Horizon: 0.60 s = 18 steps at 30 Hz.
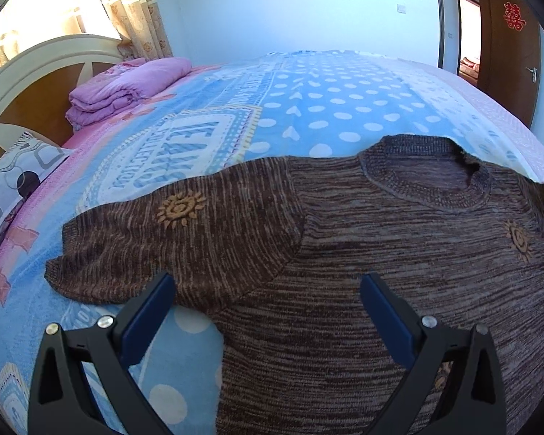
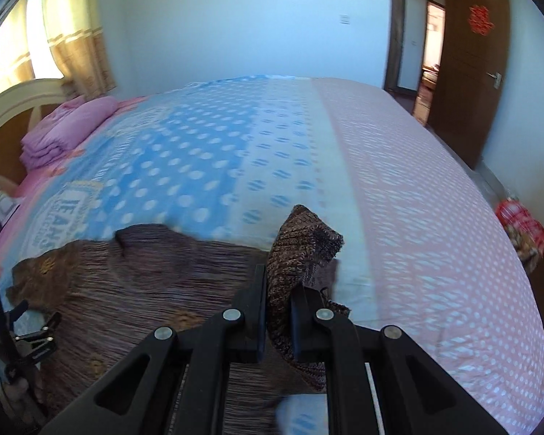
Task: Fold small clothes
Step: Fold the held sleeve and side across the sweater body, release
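Brown knitted sweater (image 1: 362, 253) is spread on bed (image 2: 399, 181), lower frame. Sleeve (image 2: 301, 250) is clenched in right claw (image 2: 277, 311); left claw (image 1: 268, 290) is released above. Folding across likely follows.

My sweater (image 1: 380, 253) is coarse, ribbed brown knit wool, matt and rough, lying on a soft printed cotton bedspread (image 1: 308, 108), while my right claw (image 2: 277, 311) is matt black plastic with shiny metal pins.

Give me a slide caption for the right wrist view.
Right claw shut on a sleeve of the brown knit sweater, lifting it above the patterned bedspread.
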Motion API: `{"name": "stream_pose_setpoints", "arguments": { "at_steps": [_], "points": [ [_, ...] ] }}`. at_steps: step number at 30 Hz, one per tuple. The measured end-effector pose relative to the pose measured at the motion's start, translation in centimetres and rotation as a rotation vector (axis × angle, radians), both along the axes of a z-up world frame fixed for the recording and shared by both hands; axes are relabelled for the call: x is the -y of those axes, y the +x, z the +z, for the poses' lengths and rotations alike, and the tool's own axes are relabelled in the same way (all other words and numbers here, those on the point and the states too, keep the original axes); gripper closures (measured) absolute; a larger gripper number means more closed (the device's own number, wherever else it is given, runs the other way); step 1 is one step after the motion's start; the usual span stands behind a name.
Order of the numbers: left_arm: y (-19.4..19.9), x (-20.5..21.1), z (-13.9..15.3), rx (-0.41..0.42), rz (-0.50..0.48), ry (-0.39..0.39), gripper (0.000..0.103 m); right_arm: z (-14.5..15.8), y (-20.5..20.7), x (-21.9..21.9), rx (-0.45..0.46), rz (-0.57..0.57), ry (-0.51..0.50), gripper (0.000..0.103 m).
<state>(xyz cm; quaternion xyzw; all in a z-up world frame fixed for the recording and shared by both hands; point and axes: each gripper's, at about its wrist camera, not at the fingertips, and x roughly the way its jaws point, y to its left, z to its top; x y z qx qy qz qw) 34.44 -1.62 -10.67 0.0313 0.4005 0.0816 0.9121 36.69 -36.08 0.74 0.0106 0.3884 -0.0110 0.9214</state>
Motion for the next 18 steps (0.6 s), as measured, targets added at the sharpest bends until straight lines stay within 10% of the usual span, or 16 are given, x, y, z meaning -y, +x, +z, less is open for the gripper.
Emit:
{"name": "stream_pose_setpoints", "arguments": {
  "at_steps": [8, 9, 11, 18],
  "points": [
    [-0.3, 0.0, -0.2, -0.016, -0.006, 0.021, 0.0, -6.2, 3.5, -11.3, -0.032, 0.187, 0.162, 0.09],
    [-0.4, 0.1, -0.2, -0.017, -0.008, 0.029, 0.0, -7.8, 4.1, -12.6, -0.063, 0.218, 0.195, 0.085],
    [-0.7, 0.3, -0.1, -0.016, -0.016, 0.053, 0.0, -10.6, 4.2, -14.6, -0.166, 0.27, 0.239, 0.042],
    [0.1, 2.2, 1.0, -0.004, -0.067, 0.113, 0.0, -13.2, -1.5, -11.1, -0.224, 0.31, 0.25, 0.041]
  ]
}}
